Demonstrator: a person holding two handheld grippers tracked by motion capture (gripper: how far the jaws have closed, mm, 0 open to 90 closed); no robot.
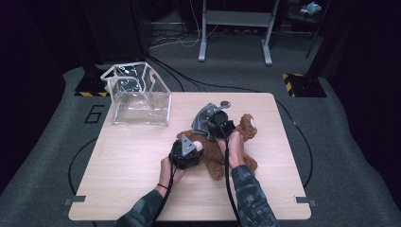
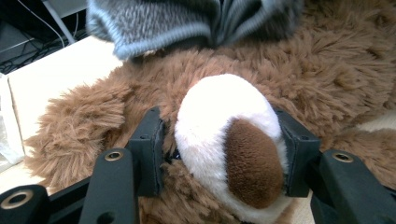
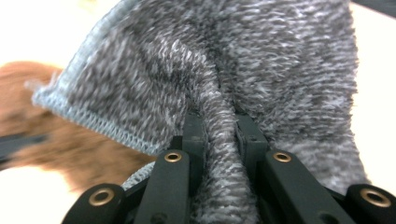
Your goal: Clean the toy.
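A brown teddy bear (image 1: 242,135) lies on the wooden table (image 1: 127,165), right of centre. My left gripper (image 1: 185,152) is at the bear's left end. In the left gripper view its jaws (image 2: 222,140) press on both sides of the bear's white paw (image 2: 219,116) with a brown pad. My right gripper (image 1: 218,124) sits over the bear's middle. In the right gripper view it (image 3: 219,126) pinches a fold of grey knitted cloth (image 3: 271,60). The cloth (image 2: 154,21) hangs just above the bear's fur (image 2: 336,65) and hides part of its body.
A clear plastic bag (image 1: 139,97) with white trim stands open at the table's back left corner. Cables trail from both grippers toward the front edge. Behind the table, a metal frame stand (image 1: 235,28) sits on the floor.
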